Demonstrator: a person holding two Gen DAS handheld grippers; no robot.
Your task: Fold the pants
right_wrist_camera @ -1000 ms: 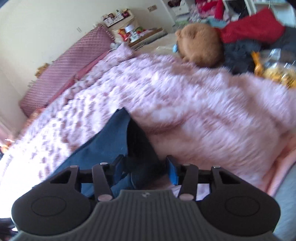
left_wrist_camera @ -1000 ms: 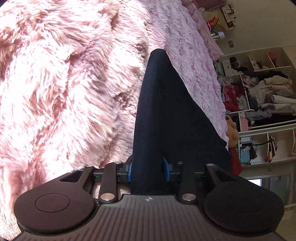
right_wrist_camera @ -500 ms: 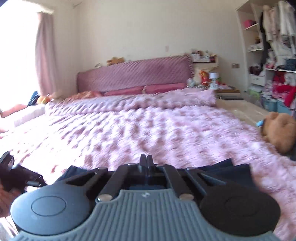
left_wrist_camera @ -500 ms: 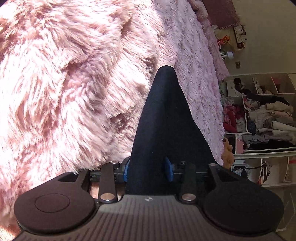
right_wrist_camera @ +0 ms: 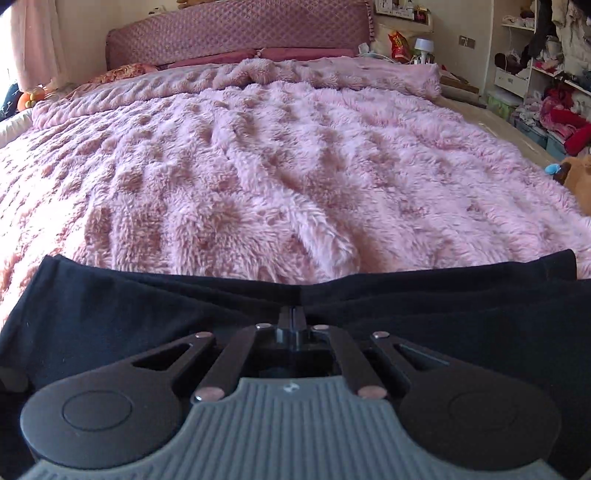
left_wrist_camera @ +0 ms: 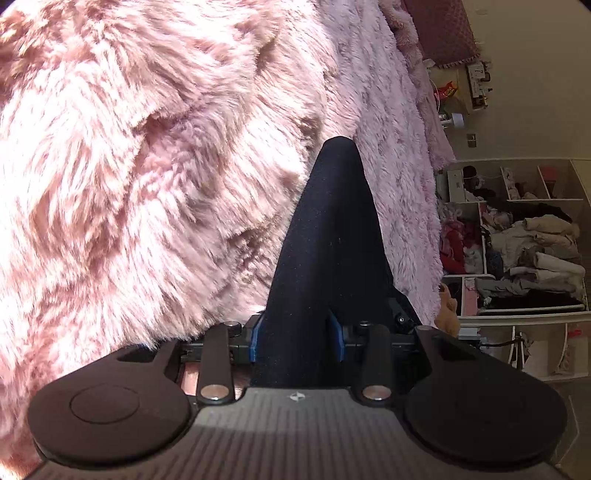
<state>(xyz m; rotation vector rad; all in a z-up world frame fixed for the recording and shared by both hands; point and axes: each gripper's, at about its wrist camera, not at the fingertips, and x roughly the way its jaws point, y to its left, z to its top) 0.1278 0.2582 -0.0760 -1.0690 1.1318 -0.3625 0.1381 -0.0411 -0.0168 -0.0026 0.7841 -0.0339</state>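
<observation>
The dark navy pants (right_wrist_camera: 147, 314) lie across the near edge of a fluffy pink blanket (right_wrist_camera: 277, 166), spread left to right in the right wrist view. My right gripper (right_wrist_camera: 291, 317) is shut, its fingers pressed together on a pinch of the pants' upper edge. In the left wrist view my left gripper (left_wrist_camera: 297, 338) is shut on a bunched strip of the pants (left_wrist_camera: 328, 240), which runs away from the blue pads (left_wrist_camera: 255, 338) over the blanket (left_wrist_camera: 147, 166).
The bed has a quilted mauve headboard (right_wrist_camera: 240, 33) and pillows at the far end. A bedside table with clutter (right_wrist_camera: 410, 44) stands right of it. Open shelves stuffed with clothes (left_wrist_camera: 532, 243) and a brown plush toy (right_wrist_camera: 580, 181) are beside the bed.
My right gripper closed on the pants and swung round to face the headboard; the pants now lie spread below it. My left gripper kept its hold and shifted slightly.
</observation>
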